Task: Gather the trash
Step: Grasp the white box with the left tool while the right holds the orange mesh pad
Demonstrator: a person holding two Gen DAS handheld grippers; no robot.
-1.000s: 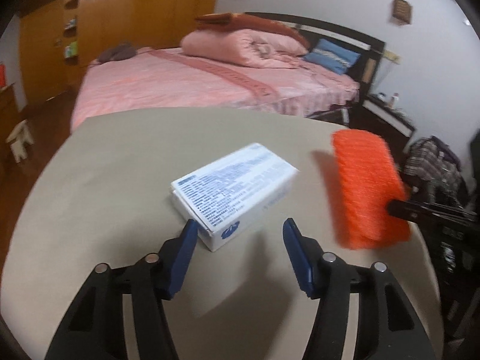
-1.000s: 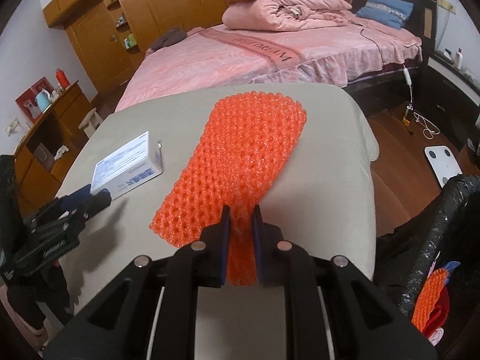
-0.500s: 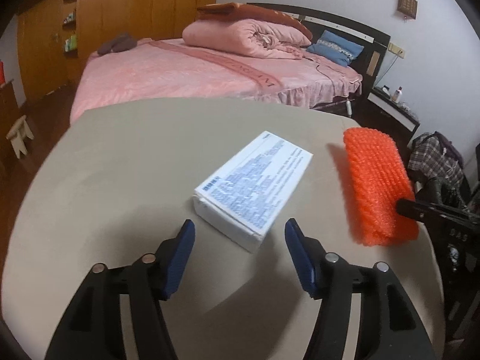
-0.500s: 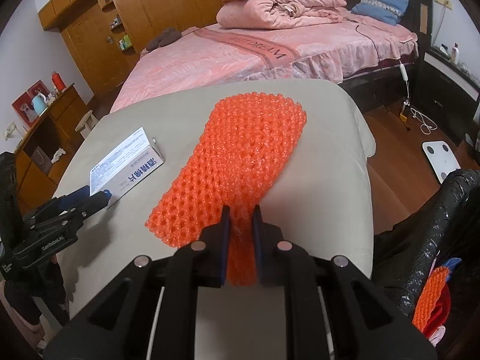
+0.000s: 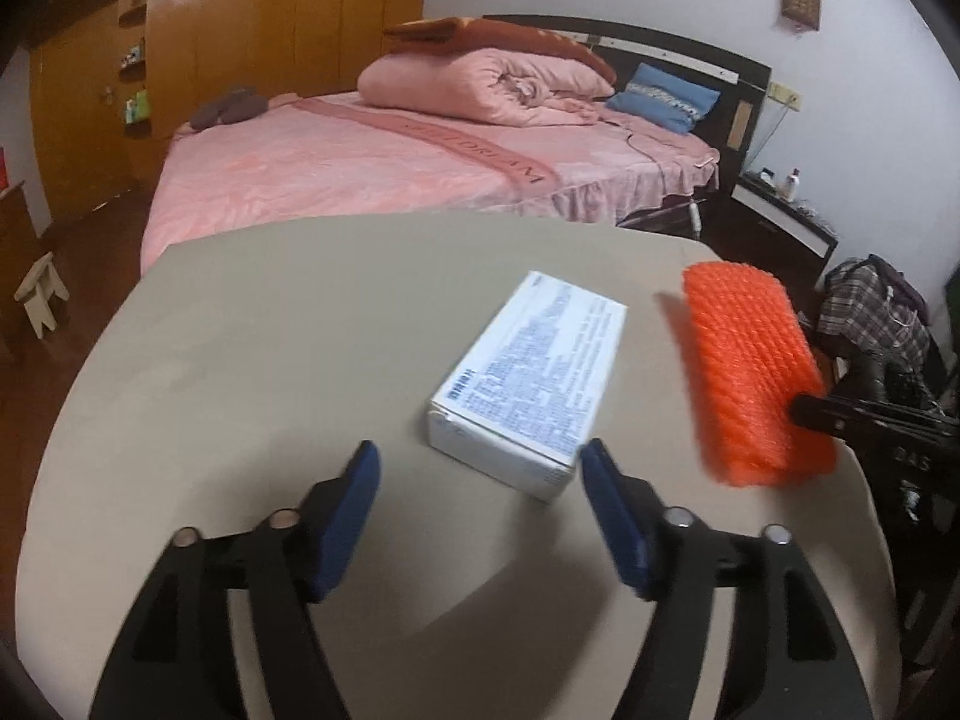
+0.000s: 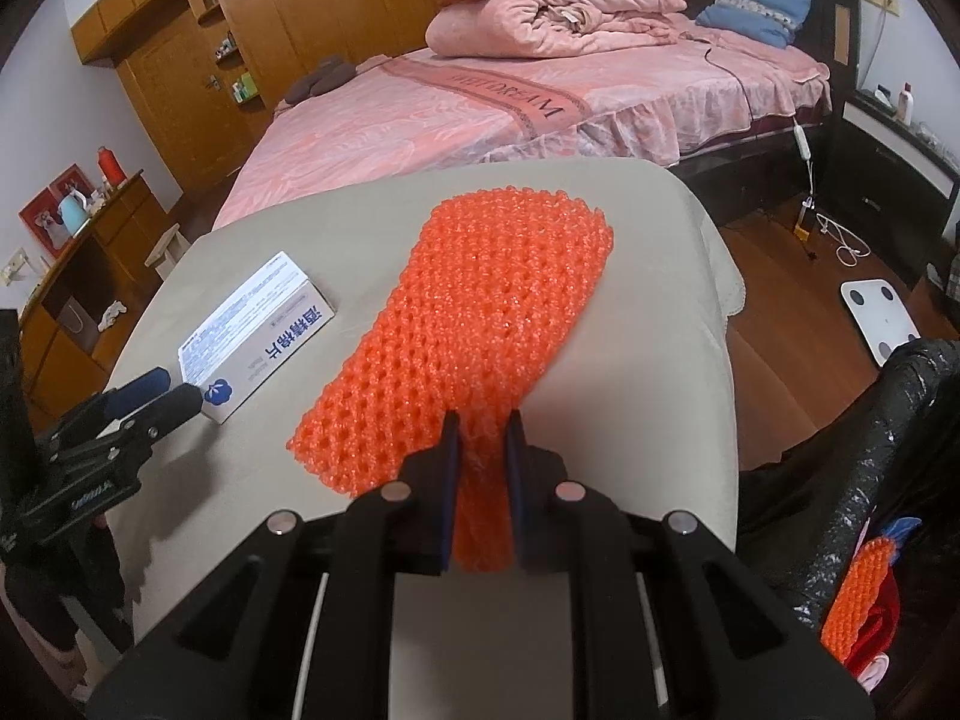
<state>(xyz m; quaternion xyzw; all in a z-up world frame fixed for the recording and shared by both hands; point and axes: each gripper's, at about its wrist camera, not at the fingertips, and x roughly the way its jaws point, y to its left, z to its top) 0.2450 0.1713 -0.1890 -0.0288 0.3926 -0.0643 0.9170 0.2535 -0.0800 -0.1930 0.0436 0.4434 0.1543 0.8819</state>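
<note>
My right claw [image 6: 483, 420] clamped the orange net [image 6: 480, 312]; my left claw [image 5: 477, 465] (jaws just widening, holding nothing) stood before the white box [image 5: 528, 384] beside that net.

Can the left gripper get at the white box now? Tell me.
Probably yes: the left gripper is open, its jaws just widened, and the white box lies bare on the table right ahead, nothing between.

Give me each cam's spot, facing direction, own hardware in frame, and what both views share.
Left wrist: on the left gripper, angled down over the table toward the bed; open blue pads, jaws just widened, short of the white box.
Right wrist: on the right gripper, same facing; shut on the orange foam net; black bag at right.
Shared: table, box, net, bed, and each other's gripper.
</note>
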